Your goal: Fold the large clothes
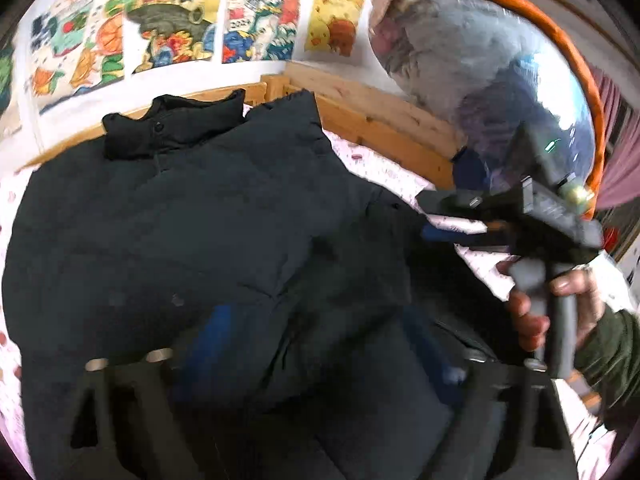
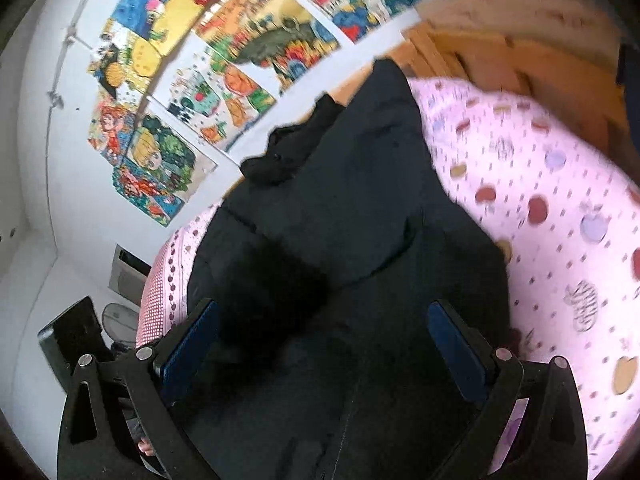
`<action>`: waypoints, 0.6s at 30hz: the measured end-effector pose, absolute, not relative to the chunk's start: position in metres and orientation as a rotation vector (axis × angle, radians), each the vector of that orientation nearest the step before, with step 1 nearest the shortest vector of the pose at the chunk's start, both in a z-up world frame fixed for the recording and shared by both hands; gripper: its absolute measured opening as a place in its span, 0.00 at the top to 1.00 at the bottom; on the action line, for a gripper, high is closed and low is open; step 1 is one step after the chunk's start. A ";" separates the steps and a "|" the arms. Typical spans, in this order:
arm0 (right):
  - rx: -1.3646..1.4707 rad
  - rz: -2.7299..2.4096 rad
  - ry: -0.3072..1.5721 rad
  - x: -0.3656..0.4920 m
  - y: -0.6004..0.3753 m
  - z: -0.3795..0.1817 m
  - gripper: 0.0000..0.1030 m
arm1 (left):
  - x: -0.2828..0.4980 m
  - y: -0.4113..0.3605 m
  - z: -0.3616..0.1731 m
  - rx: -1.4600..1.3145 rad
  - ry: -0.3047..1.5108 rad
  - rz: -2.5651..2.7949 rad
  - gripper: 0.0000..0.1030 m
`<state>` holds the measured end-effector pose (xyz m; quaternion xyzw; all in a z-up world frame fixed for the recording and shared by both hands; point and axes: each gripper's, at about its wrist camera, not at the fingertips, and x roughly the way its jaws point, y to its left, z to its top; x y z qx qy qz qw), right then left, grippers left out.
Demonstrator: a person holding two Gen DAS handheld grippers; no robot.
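The black padded jacket [image 1: 192, 216] lay spread across a bed covered in a pink patterned sheet [image 1: 384, 168], its collar [image 1: 172, 128] toward the wooden headboard [image 1: 372, 120] and a wall hung with bright cartoon posters [image 1: 172, 20]. Seen from the left wrist camera, the left gripper [image 1: 320, 344] hung over the lower part of the garment with its blue-padded fingers [image 1: 212, 328] spread wide and only dark fabric beneath, nothing pinched between them; motion blur softened their outline. To the right in that view, a hand [image 1: 560, 300] in a dark green sleeve held the right gripper [image 1: 436, 220] by its grey handle at the jacket's edge, near where a sleeve appeared to have been laid across the body; a clear bag of bedding with orange trim [image 1: 500, 80] stood behind it. From the right wrist camera, the right gripper [image 2: 320, 344] likewise stood open, its blue pads [image 2: 456, 344] apart on either side of a mound of black cloth, with no sign that they pressed on it. The sheet [image 2: 560, 220] stretched away on one side and the posters [image 2: 208, 92] filled the wall beyond. The fold seemed to be partway along, between holds, with the garment narrowed but not yet doubled over. The next move would likely call for both grippers to close on the near hem and carry it toward the collar.
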<state>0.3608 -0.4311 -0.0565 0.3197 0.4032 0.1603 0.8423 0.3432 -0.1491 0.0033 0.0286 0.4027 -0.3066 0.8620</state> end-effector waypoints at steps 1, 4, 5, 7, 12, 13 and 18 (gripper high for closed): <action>0.692 0.343 0.867 0.363 -0.430 -0.062 0.02 | 0.343 -0.145 0.004 0.042 0.854 -0.653 0.11; 0.707 0.335 0.909 0.367 -0.425 -0.076 0.01 | 0.347 -0.128 0.005 0.011 0.880 -0.619 0.11; 0.690 0.326 0.923 0.367 -0.423 -0.078 0.01 | 0.348 -0.121 0.005 0.004 0.881 -0.604 0.11; 0.636 0.313 0.951 0.367 -0.414 -0.080 0.01 | 0.352 -0.098 0.007 0.007 0.882 -0.520 0.11; 0.431 0.300 0.993 0.372 -0.384 -0.066 0.12 | 0.374 -0.029 0.005 -0.038 0.870 -0.292 0.11; 0.379 0.297 1.008 0.372 -0.373 -0.065 0.27 | 0.380 -0.010 0.004 -0.082 0.876 -0.258 0.11; 0.304 0.277 1.024 0.378 -0.354 -0.049 0.82 | 0.395 0.045 0.006 -0.159 0.855 -0.161 0.11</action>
